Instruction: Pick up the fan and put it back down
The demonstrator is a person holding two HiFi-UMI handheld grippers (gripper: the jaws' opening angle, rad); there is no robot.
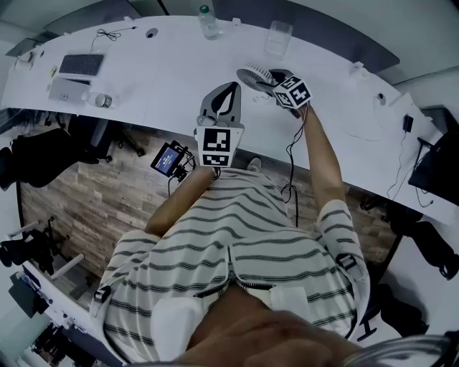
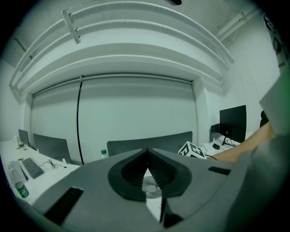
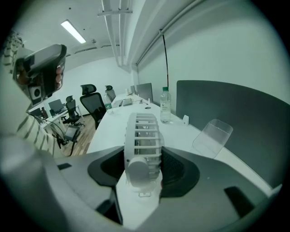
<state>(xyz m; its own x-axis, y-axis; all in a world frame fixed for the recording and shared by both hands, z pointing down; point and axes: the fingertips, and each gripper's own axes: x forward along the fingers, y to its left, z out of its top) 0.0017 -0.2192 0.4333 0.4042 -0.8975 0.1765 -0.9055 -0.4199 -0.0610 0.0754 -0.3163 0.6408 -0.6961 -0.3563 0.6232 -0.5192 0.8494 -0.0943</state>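
Observation:
A small white fan (image 1: 252, 74) is on the far part of the curved white desk (image 1: 165, 79). My right gripper (image 1: 272, 80) is shut on it, its marker cube just behind. In the right gripper view the fan (image 3: 143, 136) stands upright and edge-on between the dark jaws of the right gripper (image 3: 144, 168). I cannot tell whether it rests on the desk or is lifted. My left gripper (image 1: 231, 87) hangs shut and holding nothing just left of the fan. Through the slit under the closed tips of the left gripper (image 2: 146, 154), the fan's grille (image 2: 152, 188) shows.
A clear plastic cup (image 1: 278, 37) and a water bottle (image 1: 208, 21) stand at the desk's far edge, close behind the fan. A keyboard (image 1: 81, 64) and a small lying bottle (image 1: 104, 100) are far left. Office chairs (image 3: 93, 106) stand beside the desk.

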